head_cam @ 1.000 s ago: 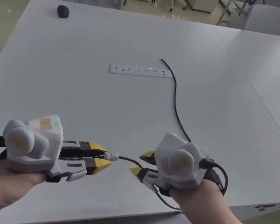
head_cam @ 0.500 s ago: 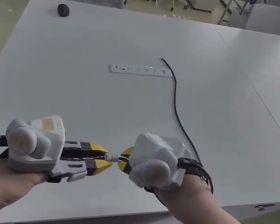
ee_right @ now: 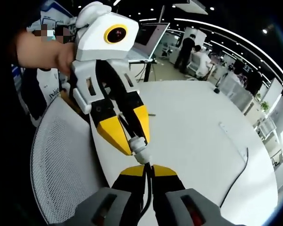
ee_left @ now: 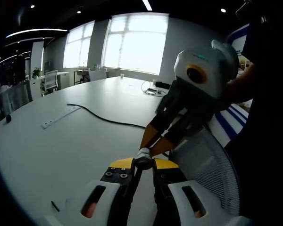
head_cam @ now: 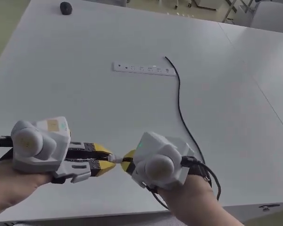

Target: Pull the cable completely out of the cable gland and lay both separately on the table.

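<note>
Cable (ee_right: 148, 180) not yet free, neither part laid on table (head_cam: 132, 108).
Left gripper (head_cam: 103, 161) pinches the cable gland (head_cam: 114, 159); right gripper (head_cam: 127, 165) pinches the cable beside it.

Bright, even light over the white table (head_cam: 75, 103), shadows faint. Windows (ee_left: 132, 44) beyond the table glare white; gripper views curve toward their edges.

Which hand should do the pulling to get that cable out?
The right. The right gripper is shut on the cable just beside the cable gland, while the left gripper clamps the gland.
</note>
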Demonstrator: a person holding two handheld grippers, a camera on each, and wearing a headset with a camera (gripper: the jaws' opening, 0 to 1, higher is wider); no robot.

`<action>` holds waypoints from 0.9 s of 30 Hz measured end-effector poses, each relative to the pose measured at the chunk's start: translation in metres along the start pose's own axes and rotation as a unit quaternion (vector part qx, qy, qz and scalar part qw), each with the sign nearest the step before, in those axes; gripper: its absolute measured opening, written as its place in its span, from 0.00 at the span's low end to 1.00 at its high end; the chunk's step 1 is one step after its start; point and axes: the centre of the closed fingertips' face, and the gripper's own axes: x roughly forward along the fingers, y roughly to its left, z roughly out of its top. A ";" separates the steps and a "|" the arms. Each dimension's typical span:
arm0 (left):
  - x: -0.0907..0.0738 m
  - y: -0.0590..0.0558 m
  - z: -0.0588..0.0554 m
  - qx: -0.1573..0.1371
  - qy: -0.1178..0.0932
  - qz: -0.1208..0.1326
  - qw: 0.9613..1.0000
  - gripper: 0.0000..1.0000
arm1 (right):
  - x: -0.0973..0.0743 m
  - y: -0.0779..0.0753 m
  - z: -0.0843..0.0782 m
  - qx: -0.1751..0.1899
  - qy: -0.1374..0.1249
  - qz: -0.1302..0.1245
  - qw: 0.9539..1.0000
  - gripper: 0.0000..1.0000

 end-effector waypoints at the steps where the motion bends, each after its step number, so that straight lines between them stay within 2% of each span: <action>1: 0.000 0.000 0.000 0.000 -0.001 0.001 1.000 0.15 | 0.000 -0.001 -0.001 0.007 0.001 -0.002 1.000 0.00; 3: 0.001 0.000 0.002 0.000 0.000 0.002 1.000 0.15 | 0.000 -0.004 -0.007 0.027 0.013 -0.006 1.000 0.00; 8: 0.001 0.001 0.006 0.001 -0.005 0.005 1.000 0.15 | -0.003 -0.013 -0.017 0.069 0.017 -0.016 0.997 0.00; 11: 0.000 0.002 0.008 -0.002 -0.011 0.005 1.000 0.15 | -0.005 -0.019 -0.028 0.125 0.017 -0.017 0.992 0.00; 15: 0.000 0.002 0.009 -0.003 -0.013 0.009 1.000 0.15 | -0.004 -0.024 -0.043 0.163 0.023 -0.016 0.986 0.00; 16: 0.000 0.002 0.008 -0.004 -0.013 0.010 1.000 0.15 | -0.003 -0.025 -0.049 0.187 0.025 -0.014 0.982 0.00; 17: 0.000 0.002 0.008 -0.003 -0.013 0.011 1.000 0.15 | -0.002 -0.025 -0.052 0.197 0.027 -0.014 0.980 0.00; 19: 0.000 0.001 0.008 -0.004 -0.013 0.012 1.000 0.15 | -0.002 -0.029 -0.056 0.200 0.027 -0.017 0.979 0.00; 22: 0.000 0.000 0.008 -0.004 -0.013 0.014 1.000 0.15 | 0.000 -0.028 -0.062 0.237 0.021 -0.007 0.971 0.00; 23: 0.000 0.000 0.008 -0.004 -0.013 0.015 1.000 0.15 | 0.000 -0.029 -0.064 0.238 0.023 -0.008 0.971 0.00; 25: 0.000 0.000 0.008 -0.003 -0.013 0.017 1.000 0.15 | 0.002 -0.026 -0.068 0.265 0.025 0.000 0.964 0.00; 27: -0.001 0.000 0.008 0.000 -0.014 0.020 1.000 0.15 | 0.004 -0.025 -0.069 0.306 0.017 0.010 0.952 0.00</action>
